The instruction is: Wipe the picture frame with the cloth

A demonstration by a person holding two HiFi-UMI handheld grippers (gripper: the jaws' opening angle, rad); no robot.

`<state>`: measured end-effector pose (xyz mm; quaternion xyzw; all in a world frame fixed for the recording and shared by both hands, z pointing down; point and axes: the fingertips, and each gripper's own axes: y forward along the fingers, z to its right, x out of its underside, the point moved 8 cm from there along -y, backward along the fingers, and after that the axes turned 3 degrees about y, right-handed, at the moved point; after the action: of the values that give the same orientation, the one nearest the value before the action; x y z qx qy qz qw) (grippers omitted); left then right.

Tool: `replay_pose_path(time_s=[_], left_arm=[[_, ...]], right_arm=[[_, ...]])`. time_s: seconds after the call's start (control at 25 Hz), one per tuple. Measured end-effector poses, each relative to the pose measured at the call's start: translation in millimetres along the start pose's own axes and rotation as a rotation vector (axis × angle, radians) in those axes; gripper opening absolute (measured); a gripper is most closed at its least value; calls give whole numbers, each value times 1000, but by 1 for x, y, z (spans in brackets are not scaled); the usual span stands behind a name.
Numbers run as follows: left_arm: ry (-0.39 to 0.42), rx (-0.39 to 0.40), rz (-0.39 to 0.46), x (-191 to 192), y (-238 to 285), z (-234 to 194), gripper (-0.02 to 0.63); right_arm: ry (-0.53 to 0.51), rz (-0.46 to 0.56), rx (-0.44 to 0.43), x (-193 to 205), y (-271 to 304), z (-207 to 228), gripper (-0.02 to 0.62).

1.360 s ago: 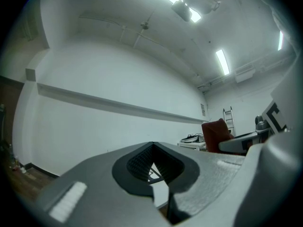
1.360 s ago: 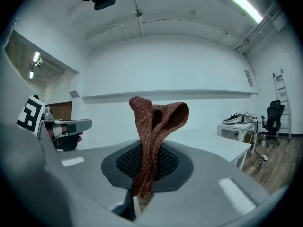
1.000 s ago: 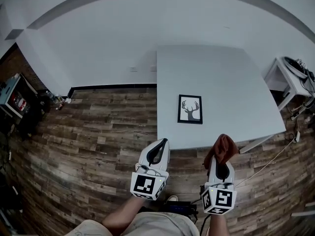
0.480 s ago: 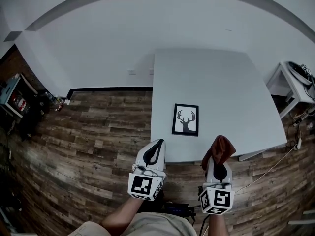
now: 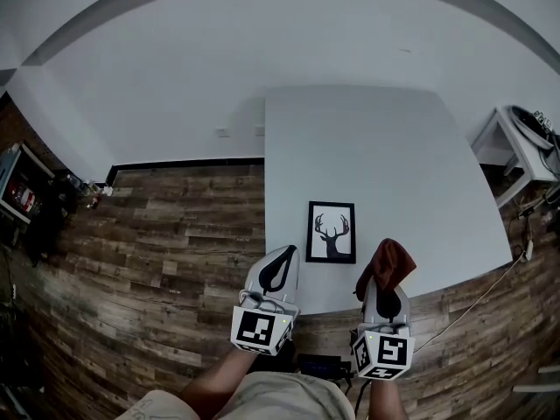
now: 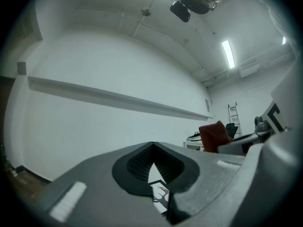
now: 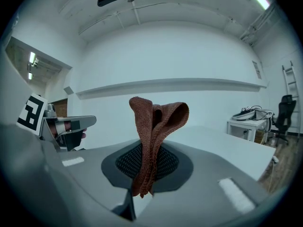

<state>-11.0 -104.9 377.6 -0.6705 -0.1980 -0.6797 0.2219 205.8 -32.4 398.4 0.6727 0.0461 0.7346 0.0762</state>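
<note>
One deer picture frame (image 5: 332, 232) lies flat near the front edge of the white desk (image 5: 376, 147). My right gripper (image 5: 383, 283) pinches one brown cloth (image 5: 388, 262) in its jaws. My left gripper (image 5: 280, 268) has its jaws together and empty, and in its own view they hide most of the frame.

Rust-brown knit cloth (image 5: 386, 265), black picture frame (image 5: 332, 232) (stag silhouette on white), pale table (image 5: 367, 147)

The left claw (image 5: 283, 259) and the right claw (image 5: 386, 283) each have a smooth white shell with a dark, ribbed patch near the tip. The left cube (image 5: 261, 331) and the right cube (image 5: 383, 354) carry black and white square marks. The person seems to wear light, sandy trousers (image 5: 289, 401).
</note>
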Motion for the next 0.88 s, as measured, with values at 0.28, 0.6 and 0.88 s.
replay_pose_path(time_s=[0.28,0.6,0.88], left_arm=[[-25,30,20,4,41,-38,0],[-41,75,-1,21,77,-59,0],[-26,22,-10,32,89,-57,0]], right_arm=[[-3,-23,29,-6,51,-8,60],[-59,-60,20,-4,91,-12,60],[-84,-89,-49,-3,115,1,60]])
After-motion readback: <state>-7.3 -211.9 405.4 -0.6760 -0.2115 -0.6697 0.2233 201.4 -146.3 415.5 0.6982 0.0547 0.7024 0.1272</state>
